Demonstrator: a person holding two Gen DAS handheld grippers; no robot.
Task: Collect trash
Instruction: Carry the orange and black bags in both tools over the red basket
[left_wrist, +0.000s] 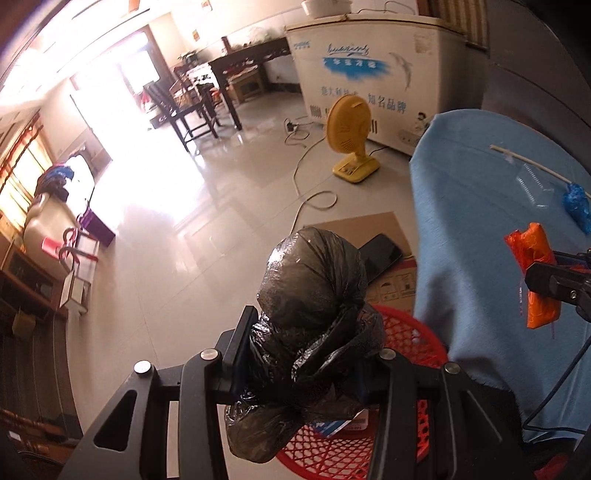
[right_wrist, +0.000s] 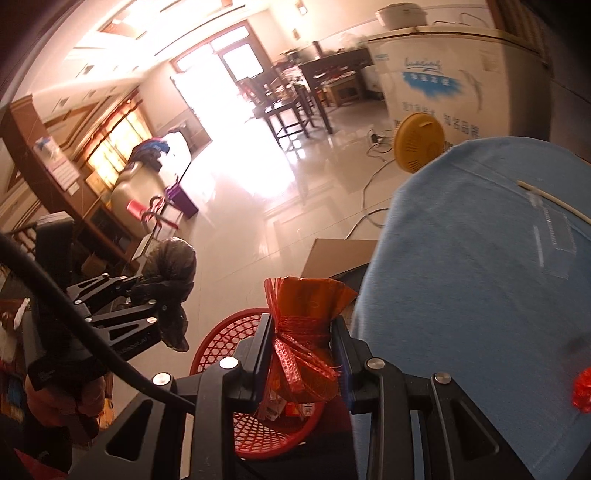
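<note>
Left jaws: the left gripper (left_wrist: 301, 354) is clamped on a crumpled black plastic bag (left_wrist: 314, 291), whose bundled top bulges up past the pads and whose tail hangs below them.
Right jaws: the right gripper (right_wrist: 303, 354) is closed tight on a red-orange plastic bag (right_wrist: 306, 317), pinched at its gathered neck, with the fuller part rising above the pads.
Basket: a red mesh basket (right_wrist: 229, 343) stands on the floor (left_wrist: 207, 229) beside the table edge, below both held bags; paper scraps lie inside it.
Table: a blue cloth (left_wrist: 480, 229) covers the table, to the right of both grippers.
On the cloth: a thin white stick (left_wrist: 528, 162), a clear plastic wrapper (left_wrist: 532, 184), a crumpled blue scrap (left_wrist: 576, 206); near the right gripper's side, a small red crumpled scrap (right_wrist: 581, 391).
Left hand: the person's hand (right_wrist: 62, 402) holds the left gripper's handle, seen in the right wrist view.
Floor beyond: flat cardboard (left_wrist: 354, 229) next to the basket, a yellow fan (left_wrist: 351, 136) with its cord, and a white chest freezer (left_wrist: 369, 70) behind.
</note>
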